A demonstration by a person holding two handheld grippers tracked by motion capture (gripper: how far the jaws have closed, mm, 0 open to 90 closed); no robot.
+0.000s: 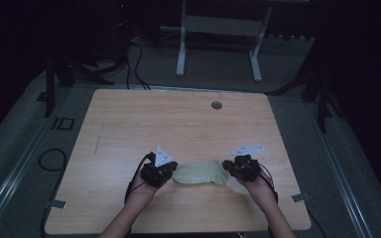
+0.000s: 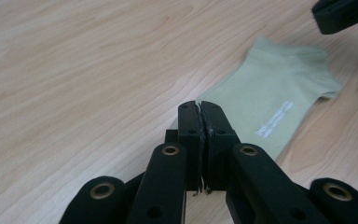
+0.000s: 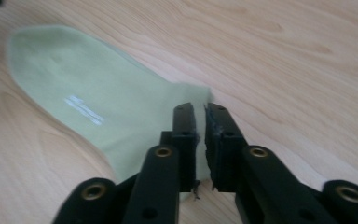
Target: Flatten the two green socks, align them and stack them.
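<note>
Both grippers are pinching the pale green sock lying flat on the wooden table: left gripper clamping one end, right gripper clamping the other, sock stretching between them.

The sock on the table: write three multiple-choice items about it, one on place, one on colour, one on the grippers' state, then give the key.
1. Where does the sock lie on the table?
A. by the far edge
B. near the person's edge, between the two grippers
C. hanging over the left edge

2. What colour is the sock?
A. pale green
B. red
C. black

3. How do the left gripper and right gripper stand?
A. both wide open
B. one wide open
C. both closed or nearly closed at the sock's ends

Key: 1 B, the high view shows it between the hands near the front edge. 2 A, both gripper views show pale green cloth. 3 C, each gripper's jaws sit together at a sock edge; whether cloth is pinched is unclear.
</note>
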